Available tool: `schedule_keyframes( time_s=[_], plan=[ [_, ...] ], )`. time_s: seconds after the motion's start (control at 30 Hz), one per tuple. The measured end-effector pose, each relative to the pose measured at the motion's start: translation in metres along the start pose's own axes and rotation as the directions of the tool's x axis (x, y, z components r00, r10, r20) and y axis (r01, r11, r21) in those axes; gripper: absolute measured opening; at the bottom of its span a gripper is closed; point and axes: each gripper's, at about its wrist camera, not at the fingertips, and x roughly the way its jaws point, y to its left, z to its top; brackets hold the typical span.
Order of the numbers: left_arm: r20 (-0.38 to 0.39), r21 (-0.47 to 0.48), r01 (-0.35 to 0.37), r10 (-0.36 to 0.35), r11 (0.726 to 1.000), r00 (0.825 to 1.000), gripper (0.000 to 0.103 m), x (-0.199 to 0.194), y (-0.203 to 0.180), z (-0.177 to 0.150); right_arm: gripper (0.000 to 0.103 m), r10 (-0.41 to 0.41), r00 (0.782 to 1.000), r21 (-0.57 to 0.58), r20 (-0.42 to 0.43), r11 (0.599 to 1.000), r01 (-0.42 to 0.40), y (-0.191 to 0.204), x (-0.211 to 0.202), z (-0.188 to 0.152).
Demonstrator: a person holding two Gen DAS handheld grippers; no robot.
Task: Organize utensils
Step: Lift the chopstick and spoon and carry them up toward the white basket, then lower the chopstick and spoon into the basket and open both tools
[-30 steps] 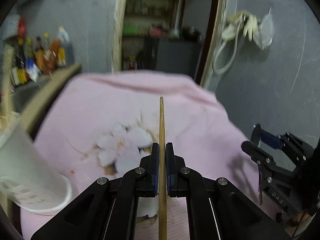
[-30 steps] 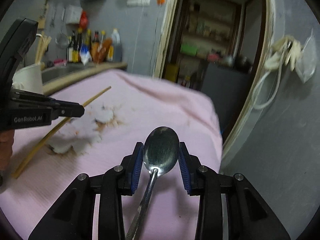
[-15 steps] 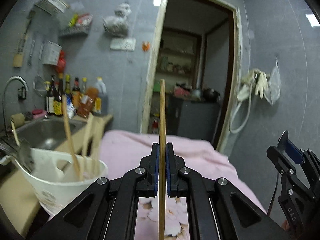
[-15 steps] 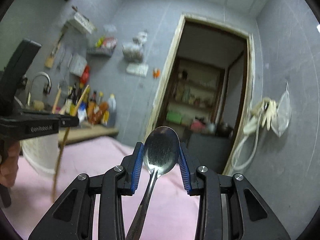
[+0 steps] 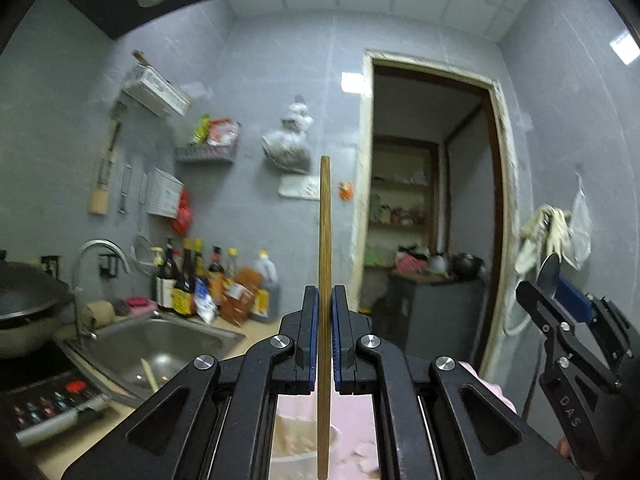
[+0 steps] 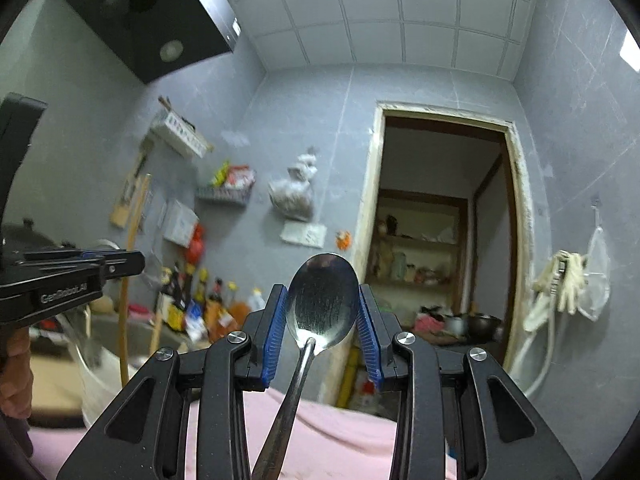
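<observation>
**Chopstick and spoon held upright above the white holder**

The left claw is clamped on a wooden chopstick, gripped partway along so the thin, straight stick stands vertical; its lower end hangs just above the white utensil holder. The stick looks light and stiff, with a dull matte grain that should sit firmly between the blue pads.

The right claw is closed on a metal spoon, pads pressing the edges of the oval bowl, handle trailing down toward the pink cloth. Polished steel is slick and heavier, and a curved bowl may twist; the flat neck beside the bowl seems a surer hold.
</observation>
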Motion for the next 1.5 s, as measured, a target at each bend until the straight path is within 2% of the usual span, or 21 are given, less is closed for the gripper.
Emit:
schedule_keyframes(
  time_s=[0.17, 0.3, 0.43, 0.67, 0.83, 1.1, 1.27, 1.5],
  plan=[
    [0.035, -0.082, -0.072, 0.075, 0.994, 0.997, 0.004, -0.001, 0.049, 0.022, 0.032, 0.06, 0.996, 0.109, 0.07, 0.992, -0.067, 0.017, 0.025, 0.015],
    [0.047, -0.14, -0.161, 0.169, 0.977, 0.984, 0.004, 0.004, 0.089, 0.029, 0.032, 0.08, 0.99, 0.205, 0.114, 0.973, -0.103, 0.029, 0.049, 0.018],
    [0.029, -0.207, -0.23, 0.241, 0.951, 0.97, 0.004, 0.013, 0.124, 0.022, 0.032, 0.089, 0.987, 0.303, 0.132, 0.945, -0.126, 0.038, 0.072, 0.008],
    [-0.02, -0.215, -0.311, 0.314, 0.926, 0.949, 0.004, 0.028, 0.143, -0.003, 0.032, 0.142, 0.982, 0.395, 0.126, 0.901, -0.181, 0.047, 0.092, -0.025],
    [-0.035, -0.167, -0.327, 0.325, 0.93, 0.945, 0.004, 0.037, 0.131, -0.02, 0.032, 0.15, 0.984, 0.398, 0.092, 0.901, -0.175, 0.052, 0.099, -0.039],
    [-0.062, -0.11, -0.324, 0.319, 0.94, 0.946, 0.004, 0.049, 0.113, -0.042, 0.032, 0.146, 0.989, 0.271, 0.02, 0.951, -0.146, 0.081, 0.098, -0.052],
    [-0.1, -0.119, -0.313, 0.302, 0.942, 0.948, 0.004, 0.055, 0.114, -0.051, 0.032, 0.135, 0.99, 0.199, -0.05, 0.972, -0.122, 0.099, 0.1, -0.063],
    [-0.176, -0.113, -0.301, 0.279, 0.947, 0.944, 0.004, 0.061, 0.115, -0.065, 0.033, 0.138, 0.981, 0.171, -0.138, 0.979, -0.114, 0.11, 0.105, -0.08]
  ],
)
